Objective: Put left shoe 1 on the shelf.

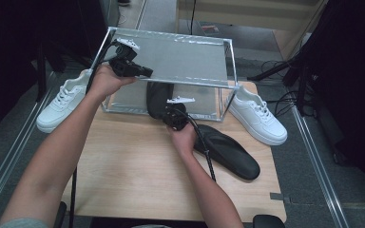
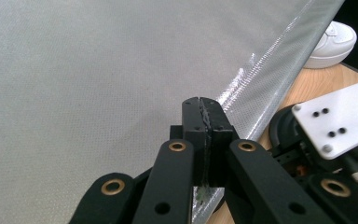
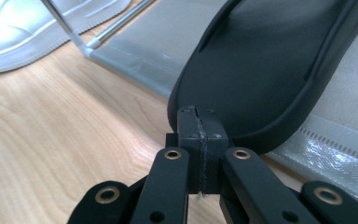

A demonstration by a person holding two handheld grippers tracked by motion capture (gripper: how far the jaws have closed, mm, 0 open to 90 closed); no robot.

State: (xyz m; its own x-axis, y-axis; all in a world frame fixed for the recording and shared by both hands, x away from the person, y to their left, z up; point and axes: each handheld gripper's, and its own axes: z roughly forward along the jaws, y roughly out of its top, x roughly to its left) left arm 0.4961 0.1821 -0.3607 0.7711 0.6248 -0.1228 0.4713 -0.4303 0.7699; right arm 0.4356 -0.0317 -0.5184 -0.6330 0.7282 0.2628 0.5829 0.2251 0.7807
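From the high view, your left claw (image 1: pixel 145 72) hangs over the near left edge of the rack's upper shelf (image 1: pixel 180 54), its jaws pressed together and seemingly nipping that fabric edge. Your right claw (image 1: pixel 167 114) sits lower, at the heel end of the black insole (image 1: pixel 158 97) that lies partly on the lower shelf (image 1: pixel 123 97). A second insole (image 1: pixel 228 151) rests on the tabletop (image 1: pixel 123 166) to your right, and a white sneaker (image 1: pixel 62 100) stands at each side of the rack.

In the left gripper view, the left claw (image 2: pixel 201 105) is shut at the hem of the upper shelf (image 2: pixel 98 84), with grey mesh showing between the jaws.

In the right gripper view, the right claw (image 3: pixel 196 116) is closed against the rim of the black insole (image 3: pixel 270 70). The insole's long axis runs straight ahead and away from the jaws, deeper onto the lower shelf (image 3: pixel 335 135). Your right hand is the one on it, so the push should follow that axis.
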